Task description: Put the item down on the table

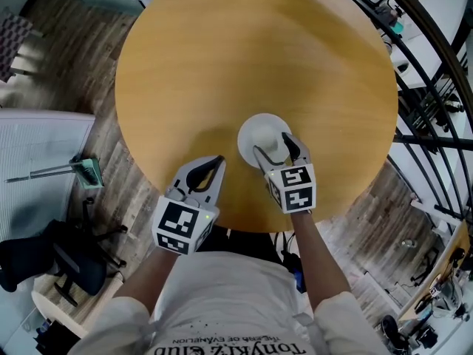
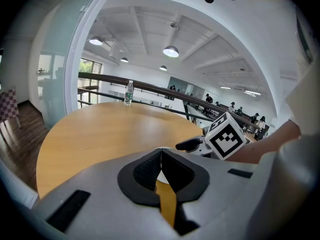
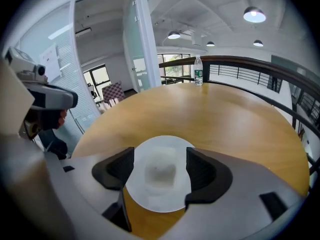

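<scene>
In the head view, the left tongs [image 1: 219,160] are pressed together with nothing between them, and sit over the near edge of the round wooden surface [image 1: 259,50]. Just to their right, the right tongs [image 1: 272,143] stand apart above a white disc [image 1: 255,132]. The disc appears to lie flat on the surface, reaching ahead of the right tongs and out to their left. Its near right part is covered by them. Both tongs point away from the person, whose forearms run back to a light shirt at the bottom.

In the left gripper view, the left tongs [image 2: 160,153] meet tip to tip with no gap and hold nothing. The right tongs show ahead and to the right, with their marker cube [image 2: 226,135] facing the camera. Far ahead, at the opposite rim of the surface, a water bottle [image 2: 128,92] stands upright. A dark railing [image 2: 150,88] runs behind it.

In the right gripper view, the right tongs [image 3: 160,155] are wide apart and clamped on nothing. The white disc [image 3: 160,196] lies beneath and between them, and is wider than the gap, so each pad overlaps its edge. Whether the pads touch it cannot be told. A blurred greyish patch sits at the disc's middle and is too soft to identify. The left tongs show at the far left. The water bottle [image 3: 198,70] stands far ahead, slightly to the right.
</scene>
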Demonstrator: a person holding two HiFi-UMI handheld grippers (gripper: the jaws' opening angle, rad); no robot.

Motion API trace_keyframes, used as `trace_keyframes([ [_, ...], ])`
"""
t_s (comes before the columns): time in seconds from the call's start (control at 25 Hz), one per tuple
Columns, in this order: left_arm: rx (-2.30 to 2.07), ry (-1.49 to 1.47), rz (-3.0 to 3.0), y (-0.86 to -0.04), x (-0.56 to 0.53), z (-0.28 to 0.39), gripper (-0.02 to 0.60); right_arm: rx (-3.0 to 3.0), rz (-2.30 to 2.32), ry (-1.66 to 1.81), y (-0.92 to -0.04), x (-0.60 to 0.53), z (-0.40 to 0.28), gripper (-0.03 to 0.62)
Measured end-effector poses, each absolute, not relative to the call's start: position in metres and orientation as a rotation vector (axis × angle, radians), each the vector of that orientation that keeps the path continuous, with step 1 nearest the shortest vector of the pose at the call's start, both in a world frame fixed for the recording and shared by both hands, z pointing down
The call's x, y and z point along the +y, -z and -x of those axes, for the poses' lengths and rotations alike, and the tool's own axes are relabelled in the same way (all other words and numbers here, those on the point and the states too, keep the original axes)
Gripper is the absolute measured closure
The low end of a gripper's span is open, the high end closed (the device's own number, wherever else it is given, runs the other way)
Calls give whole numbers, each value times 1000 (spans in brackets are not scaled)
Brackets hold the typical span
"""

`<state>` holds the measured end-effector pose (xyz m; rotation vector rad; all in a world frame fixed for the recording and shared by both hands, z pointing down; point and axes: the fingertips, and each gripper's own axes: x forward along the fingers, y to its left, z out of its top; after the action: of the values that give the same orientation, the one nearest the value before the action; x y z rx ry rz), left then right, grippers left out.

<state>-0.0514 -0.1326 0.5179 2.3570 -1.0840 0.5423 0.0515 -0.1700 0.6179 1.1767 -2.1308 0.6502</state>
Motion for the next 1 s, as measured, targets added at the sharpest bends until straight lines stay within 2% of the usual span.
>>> trace_keyframes([
  [0.32,-1072,-535,-2441,-489,-120,39,558,-2229,-1201,-684,-563,-136,-61,285],
  [0.36,-1068,-536,-2449,-485,-117,37,558,-2232,-1213,-673,-554,-131,-63,305],
  [0.6,-1051,-533,-2502,-456,-97,30,558,-2211,-1295,-651,-505,-105,-77,532],
  [1.0,-970,-516,-2550,-426,-62,14,558,-2254,-1374,-687,-449,-59,-83,568],
])
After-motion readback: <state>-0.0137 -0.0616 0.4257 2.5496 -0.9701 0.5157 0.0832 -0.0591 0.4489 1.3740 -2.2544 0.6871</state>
